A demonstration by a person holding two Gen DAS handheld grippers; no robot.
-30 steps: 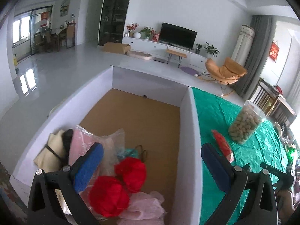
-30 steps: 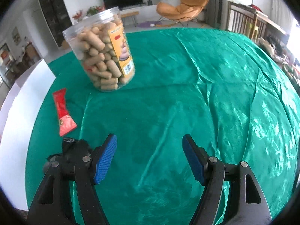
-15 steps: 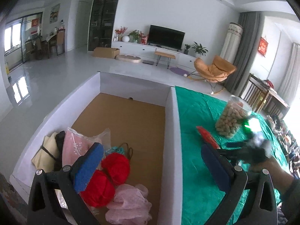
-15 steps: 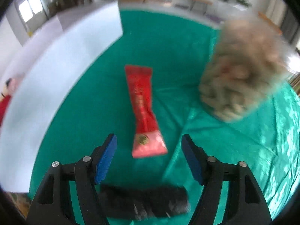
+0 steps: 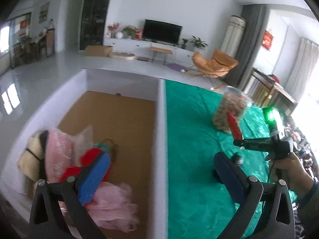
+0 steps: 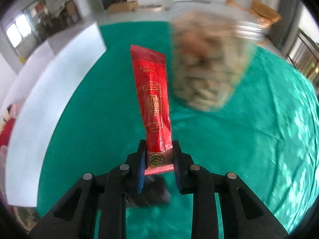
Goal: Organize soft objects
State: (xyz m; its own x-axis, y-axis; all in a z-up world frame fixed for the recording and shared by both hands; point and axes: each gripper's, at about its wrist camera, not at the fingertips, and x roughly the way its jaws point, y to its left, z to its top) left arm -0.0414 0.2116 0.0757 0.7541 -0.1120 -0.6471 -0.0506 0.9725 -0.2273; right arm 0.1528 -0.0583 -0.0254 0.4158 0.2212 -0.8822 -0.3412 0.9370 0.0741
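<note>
Right wrist view shows the biggest change: the right hand-held gripper, whose jaws have just been closing, now pinches the near end of the red sachet, where a second ago they stood wide above bare cloth. The sachet sticks out away from the camera, apparently lifted off the green-covered bench, so the pickup looks done and the carry to the white-walled box on the left is what remains. In the left wrist view that box already holds red yarn balls, a pink bagged bundle and pink netting at its near end, with bare cardboard floor farther in. The left hand-held gripper hangs spread and empty astride the box's right wall. The snack jar stands just right of the sachet, and the wall itself must be cleared. A small dark object lies on the cloth under the jaws.
</note>
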